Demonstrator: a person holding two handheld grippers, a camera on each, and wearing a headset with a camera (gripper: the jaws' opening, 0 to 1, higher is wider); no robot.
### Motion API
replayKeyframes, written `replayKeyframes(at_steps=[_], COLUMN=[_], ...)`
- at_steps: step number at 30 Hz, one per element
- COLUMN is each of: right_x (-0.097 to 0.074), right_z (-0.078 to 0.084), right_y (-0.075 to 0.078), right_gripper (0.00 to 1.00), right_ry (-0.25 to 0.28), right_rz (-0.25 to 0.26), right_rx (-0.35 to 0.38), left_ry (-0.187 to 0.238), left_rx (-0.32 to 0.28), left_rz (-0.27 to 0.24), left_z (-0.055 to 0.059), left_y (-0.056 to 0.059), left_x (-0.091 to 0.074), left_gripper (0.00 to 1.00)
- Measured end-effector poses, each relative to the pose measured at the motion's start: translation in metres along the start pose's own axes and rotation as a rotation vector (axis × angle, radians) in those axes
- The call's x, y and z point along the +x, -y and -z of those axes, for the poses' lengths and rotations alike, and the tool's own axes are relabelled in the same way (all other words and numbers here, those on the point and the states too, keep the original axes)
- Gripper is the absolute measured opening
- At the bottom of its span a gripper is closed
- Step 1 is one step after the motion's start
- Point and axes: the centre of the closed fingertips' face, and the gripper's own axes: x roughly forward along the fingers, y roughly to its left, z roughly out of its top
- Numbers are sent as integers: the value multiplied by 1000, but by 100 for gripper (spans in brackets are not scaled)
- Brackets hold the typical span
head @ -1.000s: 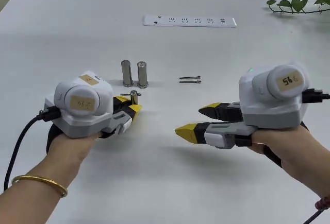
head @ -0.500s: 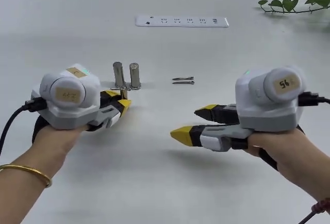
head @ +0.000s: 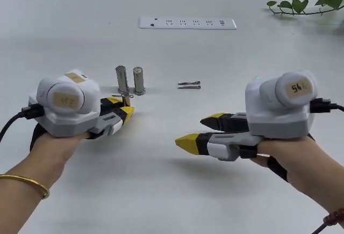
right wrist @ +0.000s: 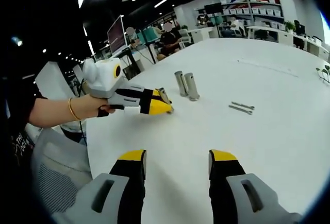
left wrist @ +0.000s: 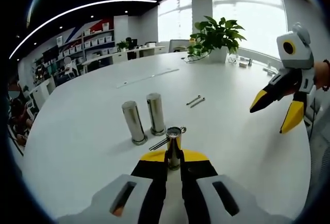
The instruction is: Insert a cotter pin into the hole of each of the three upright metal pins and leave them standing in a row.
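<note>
2 metal pins (head: 138, 79) upright | 3rd pin (left wrist: 174, 141) cottered, left tongs (left wrist: 174, 158) | 2 cotter pins (head: 188, 85) flat

White, yellow-tipped left gripper (head: 122, 107); gold bangle (head: 32, 182)

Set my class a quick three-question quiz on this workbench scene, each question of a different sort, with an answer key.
1. True or false: the right gripper has its jaws closed.
2. How many loose cotter pins lie on the table?
3. The left gripper is shut on: A) a metal pin; B) a power strip; C) nothing.
Key: 1 false; 2 two; 3 A.
</note>
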Motion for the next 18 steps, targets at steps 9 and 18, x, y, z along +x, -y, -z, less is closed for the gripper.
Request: replayKeyframes(at_steps=[9, 18], right_x=[1, -1], right_z=[-3, -6], right_y=[-9, -7], right_gripper=[44, 44], right_ry=[17, 35], right_rz=[-26, -19], right_rx=[51, 69], left_ry=[2, -25], left_rx=[-4, -31], left_rz=[0, -9], left_z=[0, 8], left_y=[-1, -3], left_x=[0, 0], left_gripper=[7, 13])
